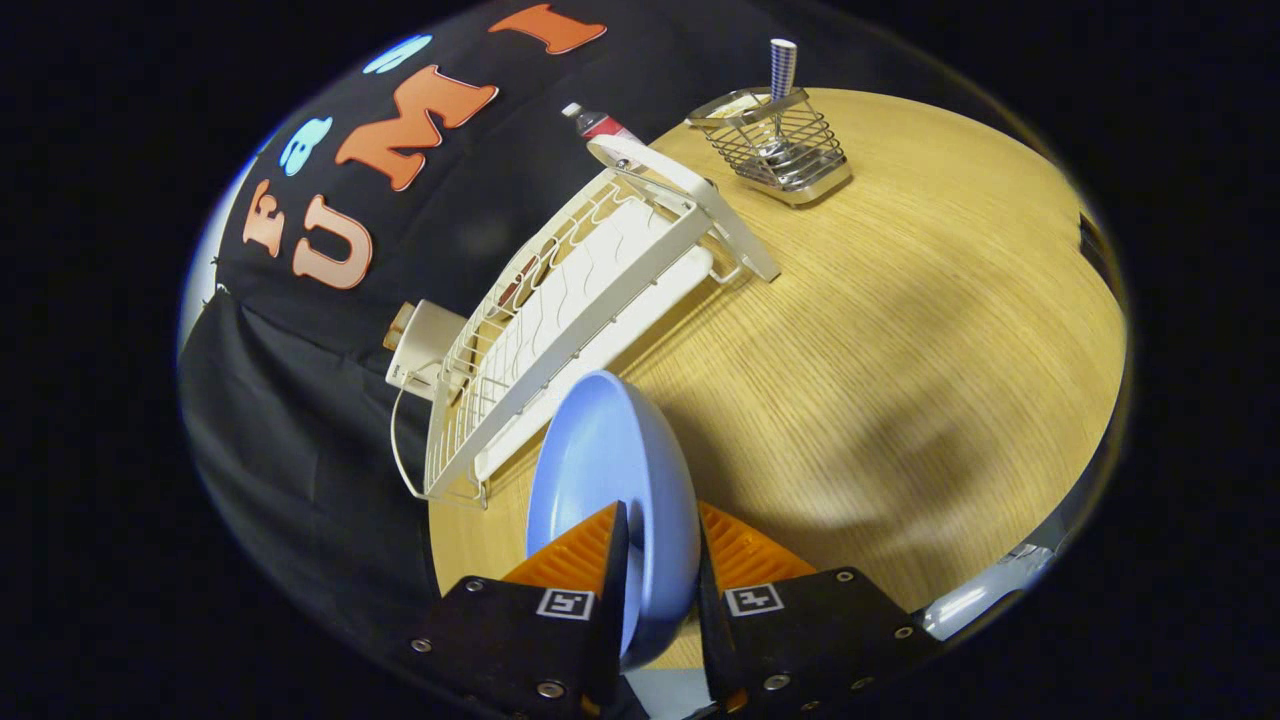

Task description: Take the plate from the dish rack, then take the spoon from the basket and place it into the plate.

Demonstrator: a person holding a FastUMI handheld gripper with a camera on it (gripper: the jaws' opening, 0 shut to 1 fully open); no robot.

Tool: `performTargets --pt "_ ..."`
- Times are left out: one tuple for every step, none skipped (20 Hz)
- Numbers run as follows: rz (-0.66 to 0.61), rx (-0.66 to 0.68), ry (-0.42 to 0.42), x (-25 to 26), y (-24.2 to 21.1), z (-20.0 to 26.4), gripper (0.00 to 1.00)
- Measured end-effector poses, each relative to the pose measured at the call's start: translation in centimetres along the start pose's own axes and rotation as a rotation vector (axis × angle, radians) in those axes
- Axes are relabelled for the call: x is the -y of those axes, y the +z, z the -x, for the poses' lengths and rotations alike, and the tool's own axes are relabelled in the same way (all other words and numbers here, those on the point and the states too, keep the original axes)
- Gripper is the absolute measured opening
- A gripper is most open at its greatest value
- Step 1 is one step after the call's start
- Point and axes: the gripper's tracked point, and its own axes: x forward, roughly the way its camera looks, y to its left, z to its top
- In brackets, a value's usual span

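Tabletop (900,330) of pale wood is taking up most of the scene, with a wide bare stretch lying open beside the fingers and running out to its curved far edge. Along the table's other side, against the black cloth wall, a white wire dish rack (570,310) is sitting lengthwise, apart from the plate. The light blue plate (610,470) is standing on edge between the fingers, and the gripper (655,560) is clamping it, one finger pressing on each face; its lower rim is hidden behind the gripper body. Beyond the rack's far end, a small wire basket (780,145) is standing near the table's edge, holding an upright spoon (782,70) whose bowl is hard to make out through the wires.
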Motion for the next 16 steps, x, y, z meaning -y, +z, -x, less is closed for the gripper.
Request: performTargets --pt "0.01 0.006 -0.007 0.3 0.4 0.2 0.36" --pt "0.027 0.009 -0.014 0.5 0.5 0.3 0.45" --pt "0.048 0.009 -0.022 0.9 0.7 0.6 0.5" --pt "0.071 0.017 -0.03 1.4 1.1 0.8 0.6" --pt "0.092 0.032 -0.034 1.6 1.8 1.1 0.64" --pt "0.114 0.054 -0.041 2.0 2.8 1.5 0.77" --pt "0.144 0.081 -0.053 2.6 4.0 1.9 0.84" --pt "0.179 0.111 -0.069 3.4 5.3 2.3 0.95" --pt "0.217 0.14 -0.084 3.9 6.7 2.7 0.97" --pt "0.253 0.166 -0.103 4.6 8.1 3.2 0.98" --pt "0.286 0.197 -0.124 5.2 9.6 3.7 0.98" --pt "0.319 0.232 -0.143 5.9 11.3 4.1 0.98" --pt "0.351 0.265 -0.162 6.4 13.0 4.5 0.98" --pt "0.38 0.298 -0.183 7.0 14.8 5.2 0.98" --pt "0.401 0.326 -0.199 7.4 16.5 5.6 0.98" --pt "0.419 0.353 -0.213 7.9 17.9 6.0 0.98"
